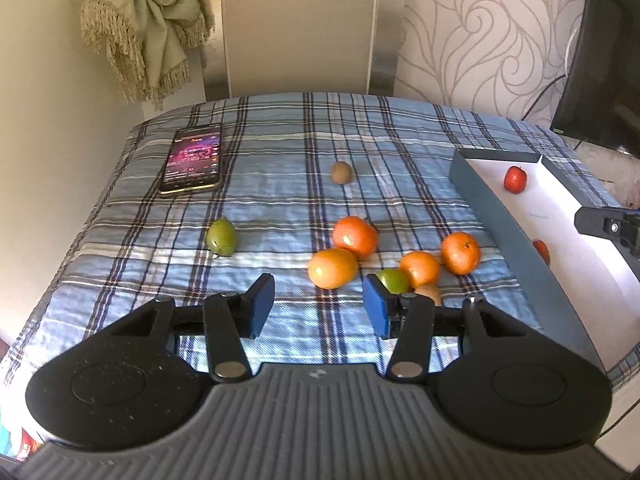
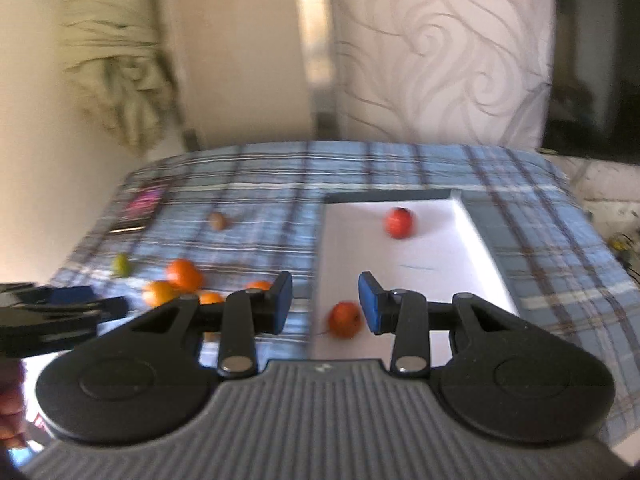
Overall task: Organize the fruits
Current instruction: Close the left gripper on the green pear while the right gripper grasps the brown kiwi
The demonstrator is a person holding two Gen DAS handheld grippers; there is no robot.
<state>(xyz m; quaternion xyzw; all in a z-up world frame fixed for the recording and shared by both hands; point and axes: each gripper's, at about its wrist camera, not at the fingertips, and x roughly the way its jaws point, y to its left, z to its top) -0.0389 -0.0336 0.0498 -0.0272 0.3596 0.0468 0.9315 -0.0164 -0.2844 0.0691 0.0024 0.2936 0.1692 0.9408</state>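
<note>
Your left hand-held gripper (image 1: 318,306) sits parted and empty over the plaid surface (image 1: 280,152), just short of the cluster of oranges (image 1: 354,236). Your right hand-held gripper (image 2: 325,304) is also parted, gripping nothing, above the white box (image 2: 472,216); two red fruits (image 2: 399,222) already lie inside it. A phone (image 1: 193,158) lies far left.

Table (image 1: 280,200) under blue plaid cloth. Cream wall (image 1: 36,80) left, knotted fringed curtain (image 1: 140,24) hanging in corner. Pale panel (image 1: 298,20) with metal edges behind table. Swirl wallpaper (image 1: 480,32) right; dark screen (image 1: 604,68) at far right. Daylight patches on cloth.
</note>
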